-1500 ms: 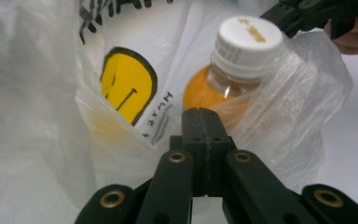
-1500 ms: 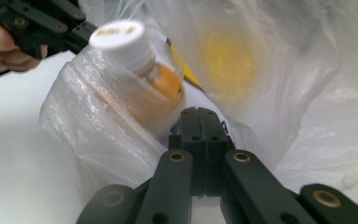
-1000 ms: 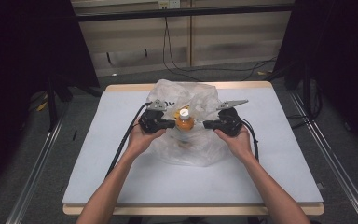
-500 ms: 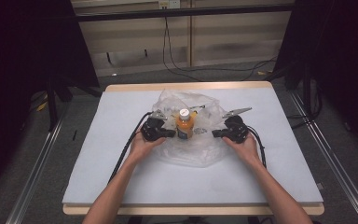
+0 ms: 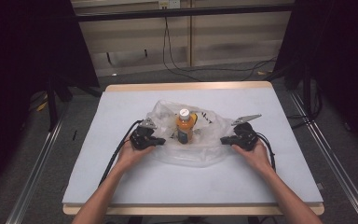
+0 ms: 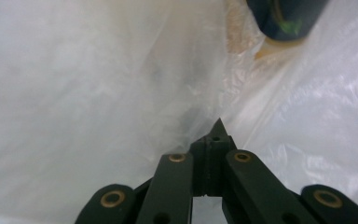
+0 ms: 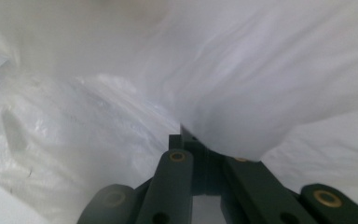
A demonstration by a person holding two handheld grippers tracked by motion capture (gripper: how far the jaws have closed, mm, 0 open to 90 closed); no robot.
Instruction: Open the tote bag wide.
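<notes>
A clear plastic bag (image 5: 200, 140) lies spread low on the white table (image 5: 121, 186), and a bottle of orange drink (image 5: 185, 126) with a white cap stands upright in its middle. My left gripper (image 5: 161, 140) is shut on the bag's left edge, my right gripper (image 5: 223, 140) on its right edge. In the left gripper view the jaws meet at the tip (image 6: 213, 137) with plastic film (image 6: 98, 84) pinched there, and the bottle's dark base (image 6: 286, 18) shows at the top. The right gripper view has its gripper (image 7: 191, 140) closed on white film (image 7: 242, 93).
The table's wooden edge (image 5: 186, 86) runs along the far side, with cables on the floor (image 5: 200, 70) behind. Metal rails (image 5: 37, 177) flank the table. Each gripper trails a black cable (image 5: 116, 154) toward the person's forearms.
Both grippers have moved apart and down toward the table, pulling the bag's sides outward and low. The bag has flattened and the bottle now stands exposed above it.
</notes>
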